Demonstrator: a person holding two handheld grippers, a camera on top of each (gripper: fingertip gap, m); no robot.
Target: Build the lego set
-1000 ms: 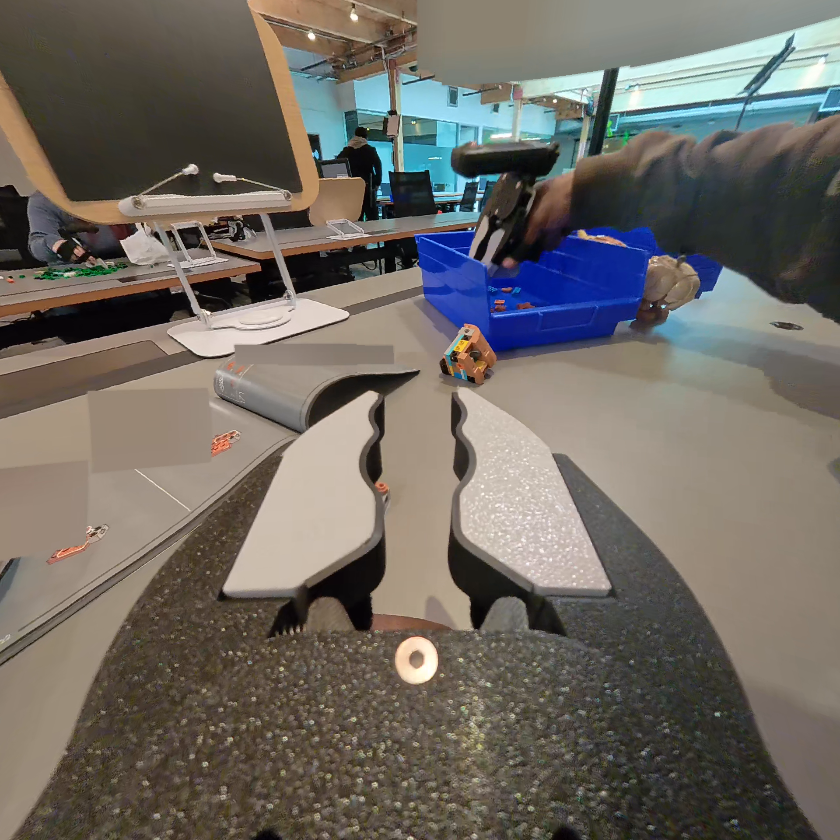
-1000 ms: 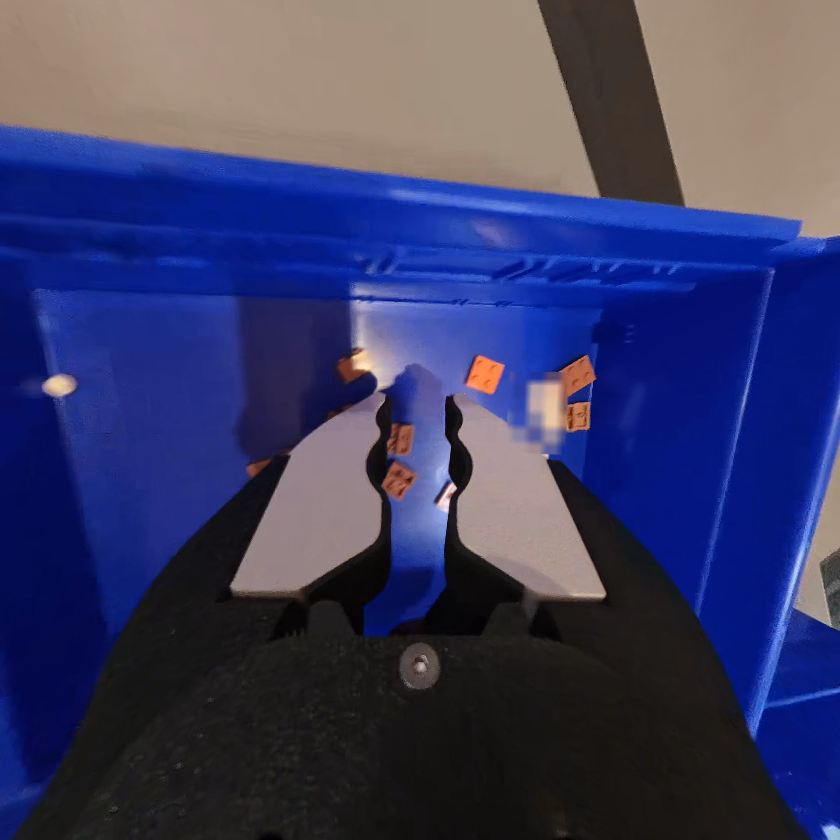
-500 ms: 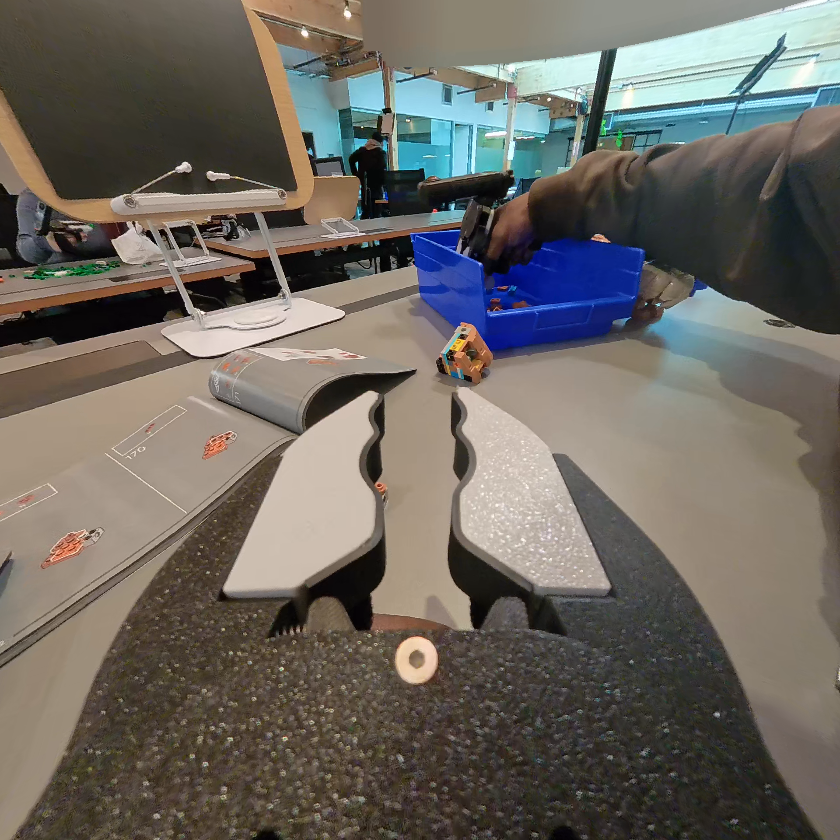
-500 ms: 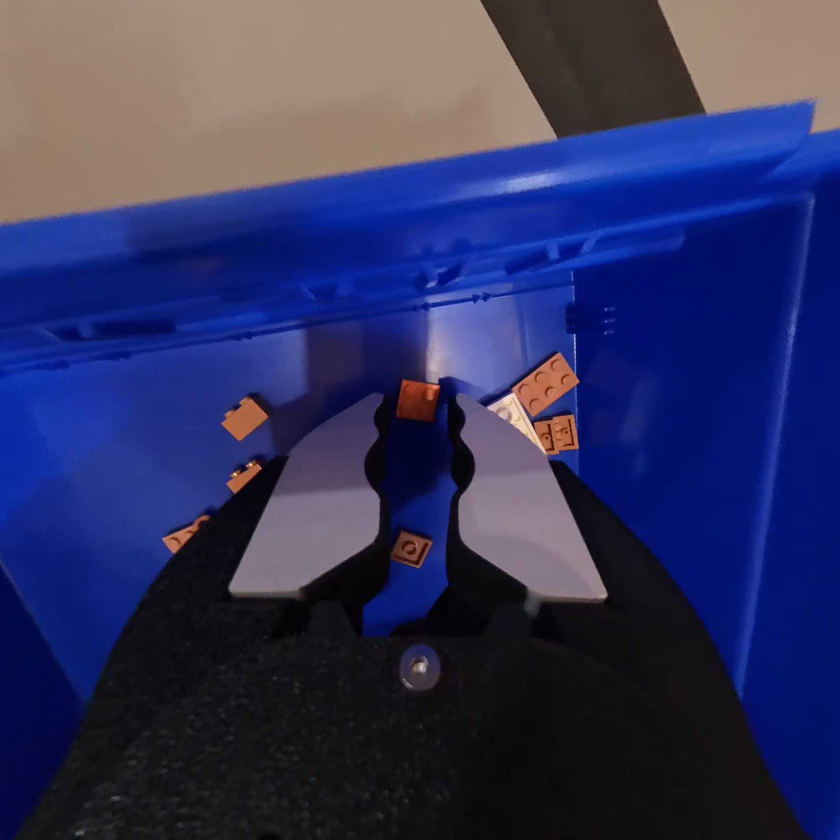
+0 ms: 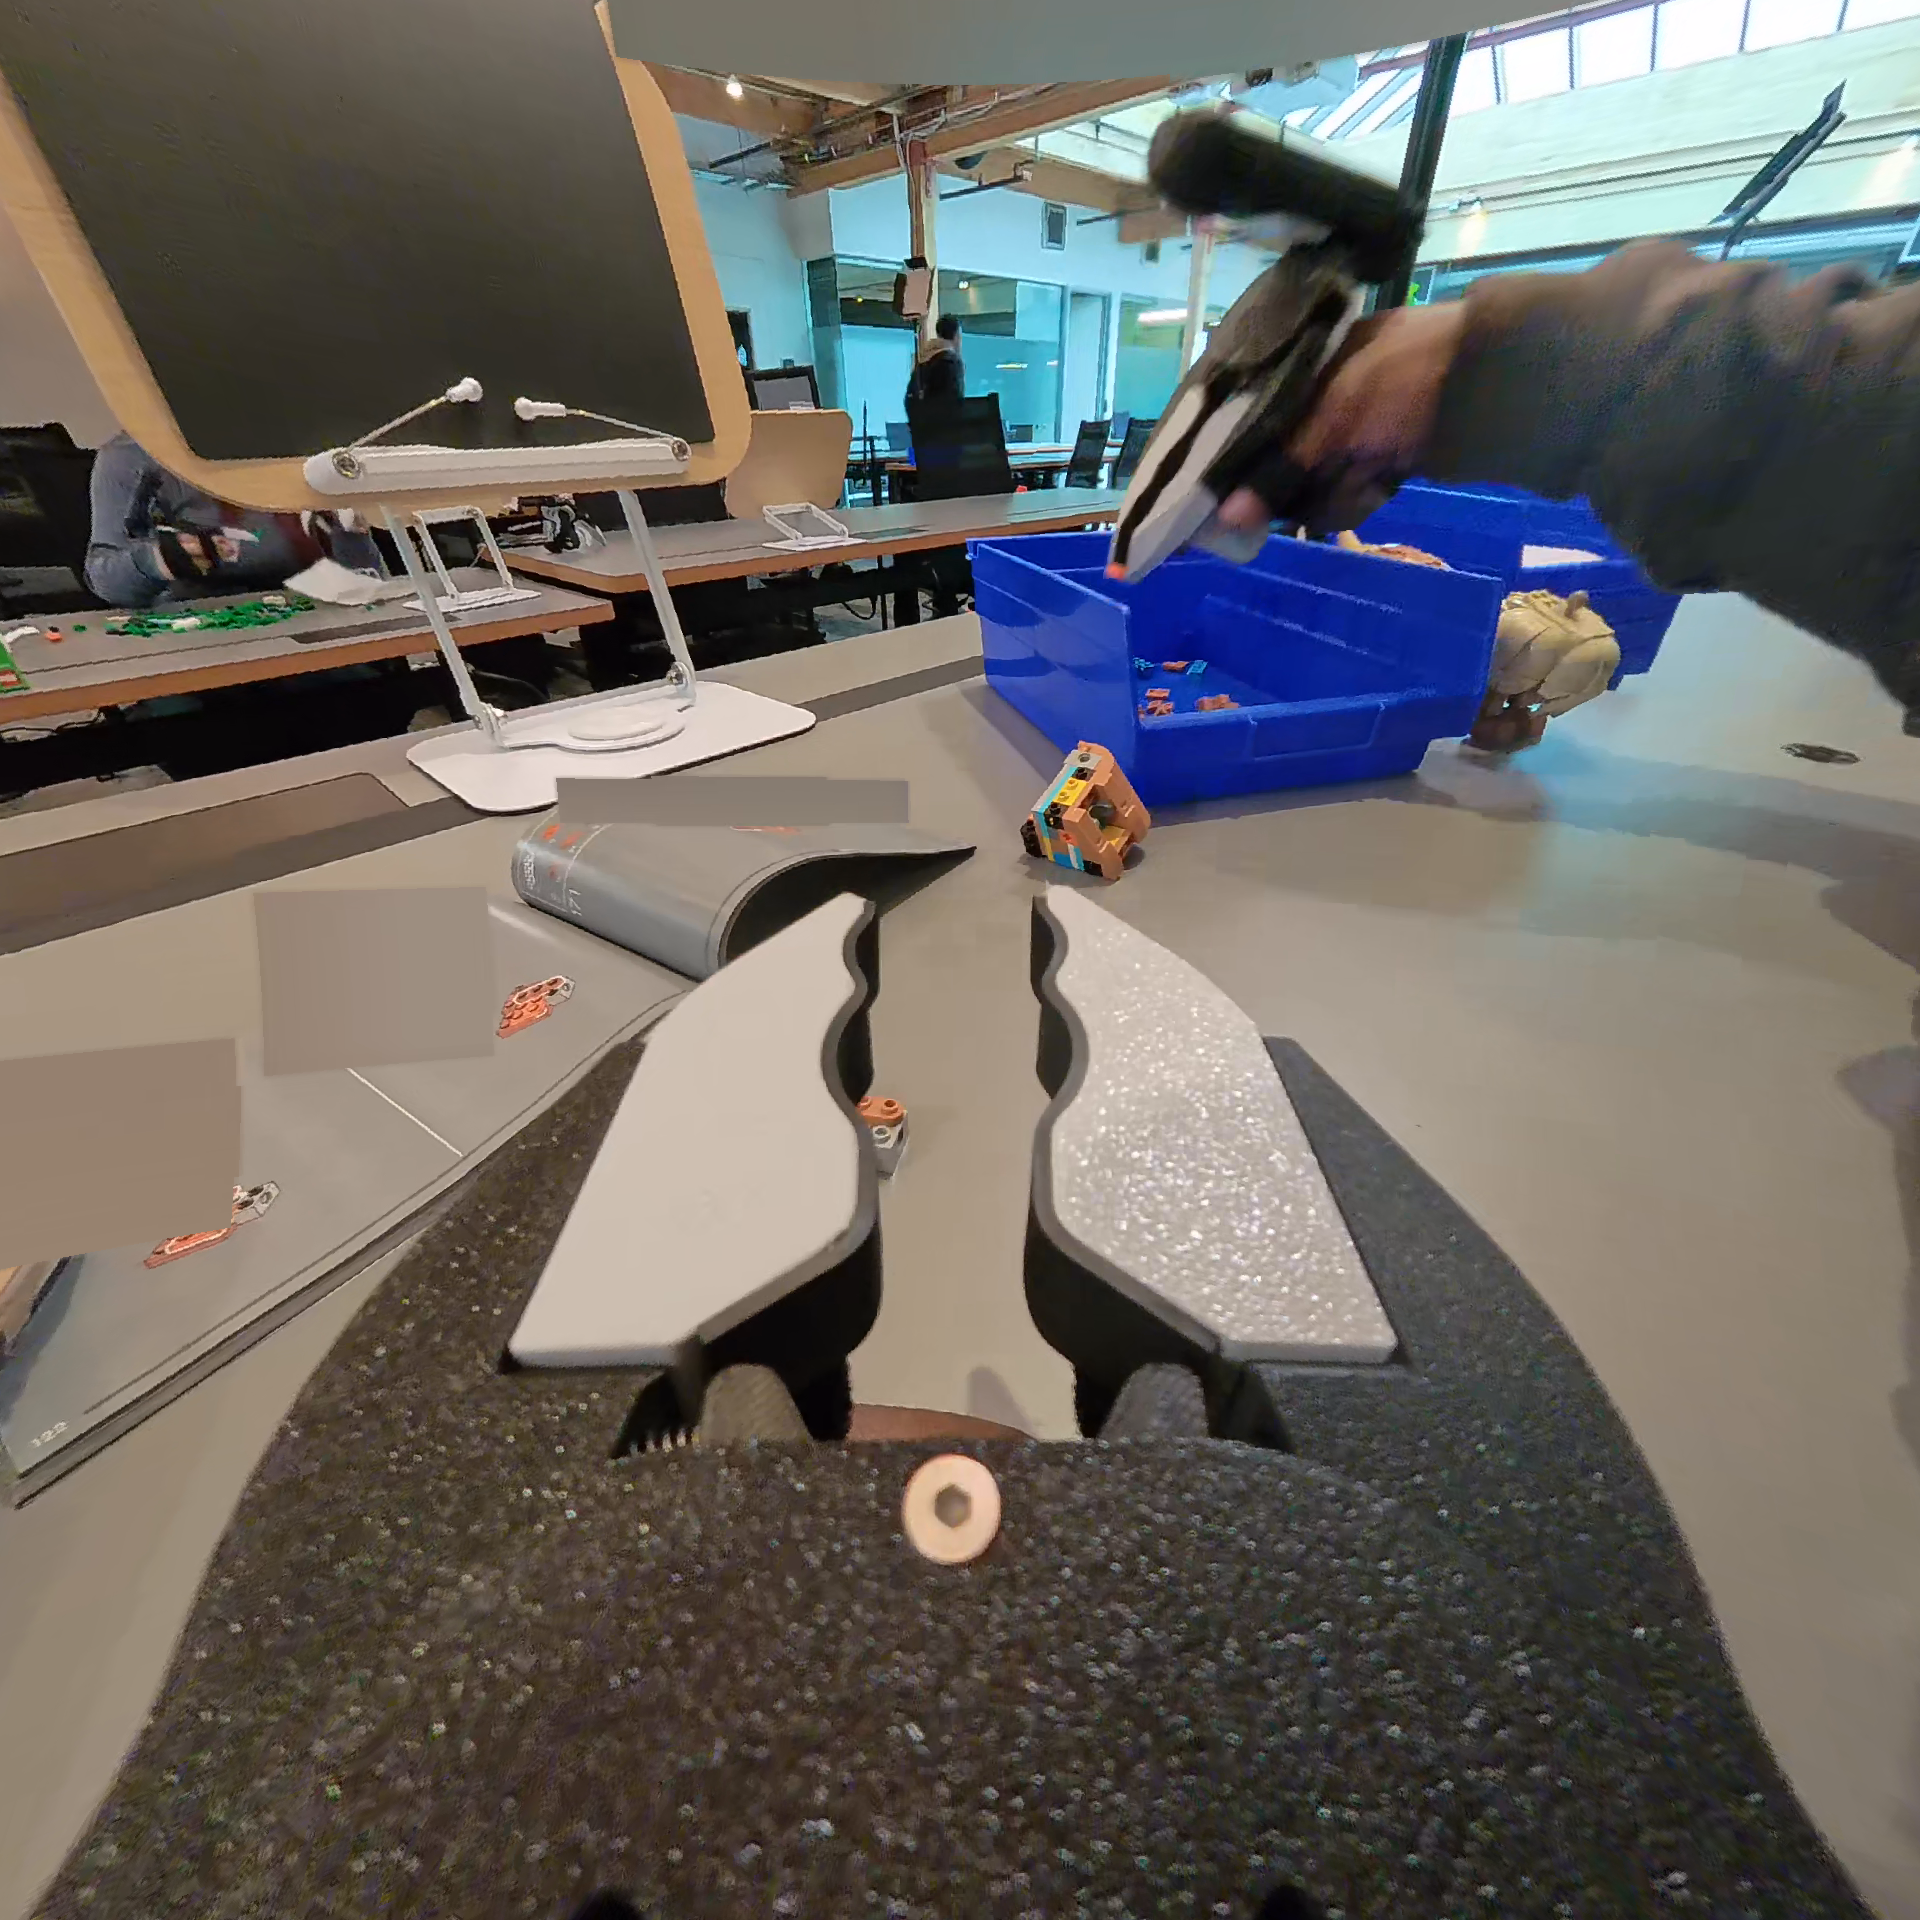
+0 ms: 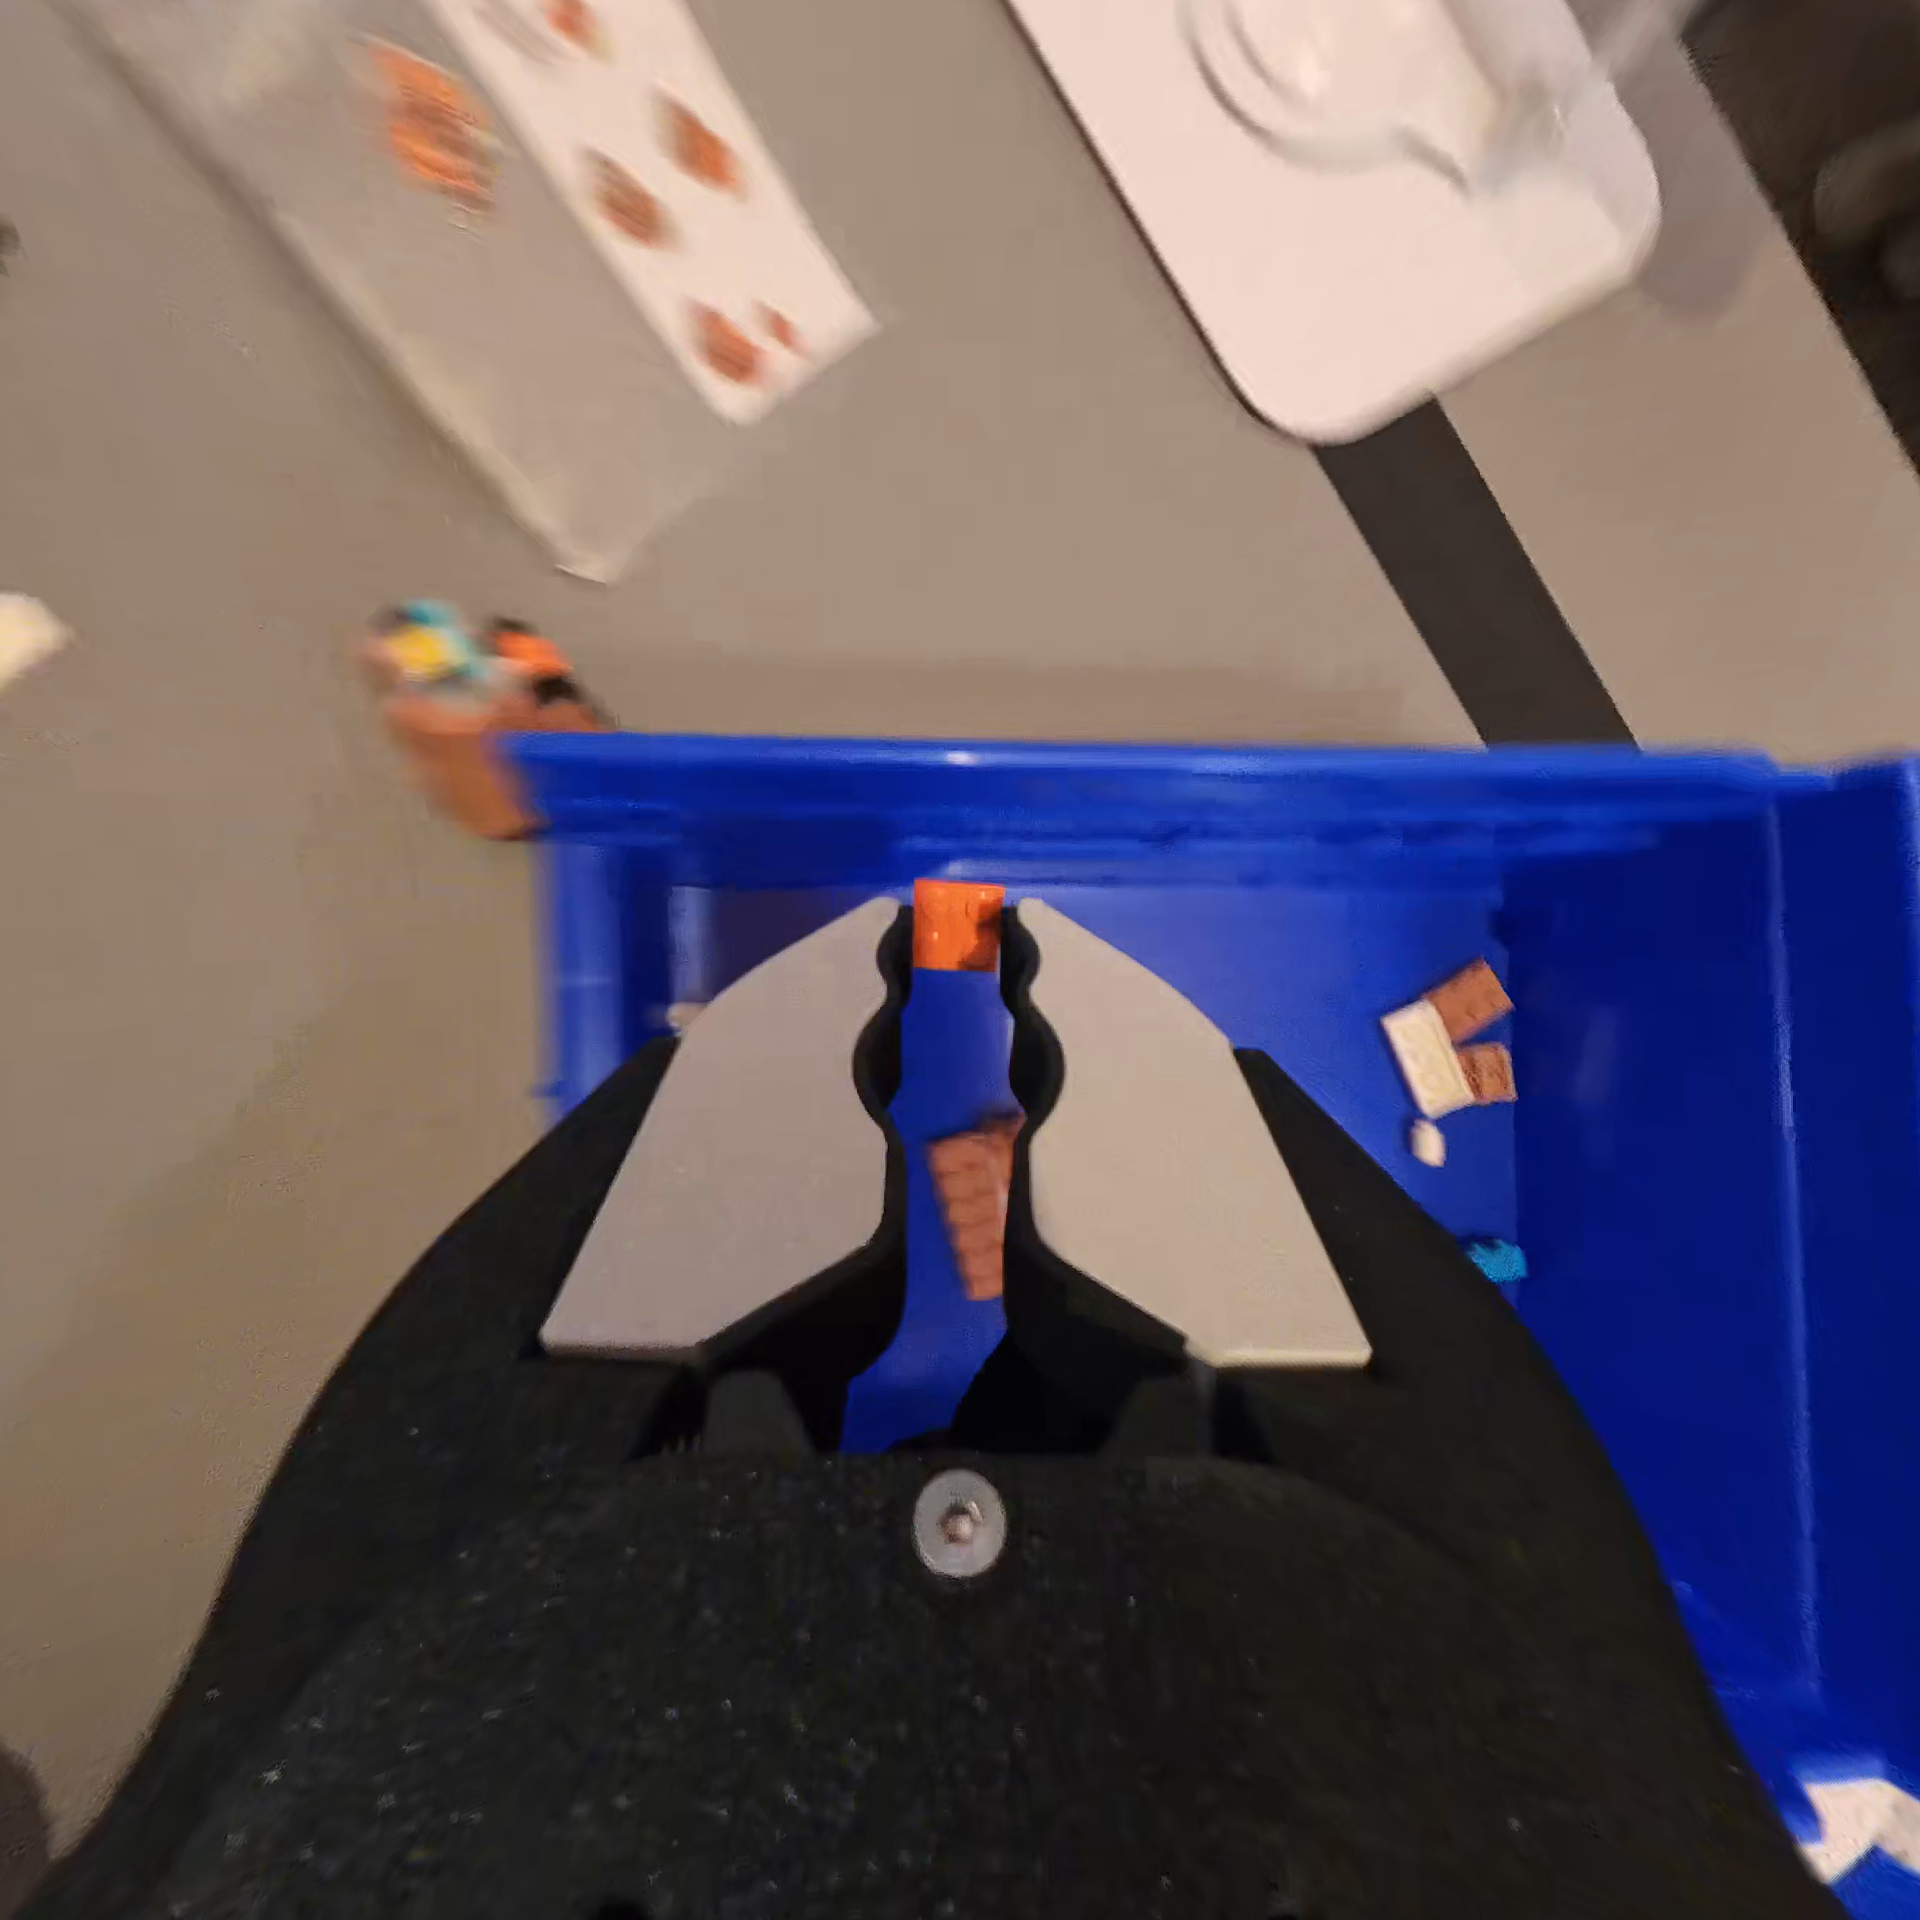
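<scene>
Right gripper (image 6: 958, 906) up above the blue bin (image 6: 1143, 800), tips pinched on an orange brick (image 6: 956, 925). Same gripper (image 5: 1127, 561) seen from the left wrist view, blurred, angled down over the bin's (image 5: 1060, 644) near-left corner, orange speck at its tip. Hand (image 5: 1351, 436) and dark sleeve (image 5: 1683, 416) reaching in from the right.

Left gripper (image 5: 951, 914) low over the grey table (image 5: 1455, 1039), fingers parted, nothing between them. Small brown-and-grey piece (image 5: 883, 1122) on the table just inside the left finger, partly hidden by it.

Loose brown plates (image 6: 971, 1205) on the bin floor, seen through the finger gap; more brown and white pieces (image 6: 1449, 1039) against the bin's right wall, plus a light blue bit (image 6: 1496, 1262). Bin's front wall between the held brick and the open table beyond.

Small model (image 5: 1086, 810), brown with yellow and teal, on the table just beside the bin's front corner; also at (image 6: 468, 686), blurred. Manual (image 5: 665, 883) open to the left, one page curled up, between the left gripper and the white stand (image 5: 613, 727). Stand holding a dark tablet (image 5: 343, 208) tilted back. Tan figure (image 5: 1548, 665) to the right of the bin, touching or close to it — cannot tell which. Second blue bin (image 5: 1590, 561) behind that.

Farther tables behind, a seated person (image 5: 156, 520) at the left with green pieces (image 5: 208, 618) spread out, another person (image 5: 935, 374) standing well back.
</scene>
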